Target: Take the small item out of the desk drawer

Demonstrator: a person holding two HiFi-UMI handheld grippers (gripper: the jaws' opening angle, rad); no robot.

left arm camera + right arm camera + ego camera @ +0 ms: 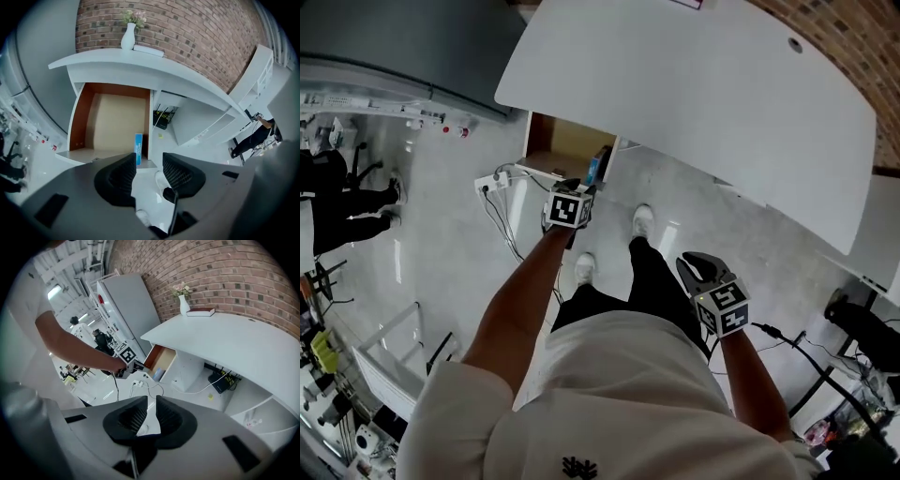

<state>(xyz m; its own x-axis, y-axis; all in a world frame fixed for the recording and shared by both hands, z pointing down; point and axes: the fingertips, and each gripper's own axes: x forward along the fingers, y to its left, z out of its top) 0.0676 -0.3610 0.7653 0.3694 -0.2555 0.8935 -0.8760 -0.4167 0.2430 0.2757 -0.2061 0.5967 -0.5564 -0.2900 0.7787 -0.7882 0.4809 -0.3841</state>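
Note:
The desk drawer (551,142) stands pulled out under the white desk (694,84), its wooden inside (117,119) bare. A small blue box (596,169) stands upright at the drawer's front right corner (138,148). My left gripper (582,190) hovers just in front of and above that box, jaws wide apart with nothing between them (149,169). My right gripper (694,265) hangs low by my right leg, away from the drawer. Its jaws (151,414) show a narrow gap and hold nothing. From there the drawer (159,358) and left gripper (127,367) are visible.
A white vase (128,36) and a book (149,50) sit on the desk top. A power strip with cables (487,184) lies on the floor left of the drawer. My shoes (643,220) stand below. A person (328,202) sits far left.

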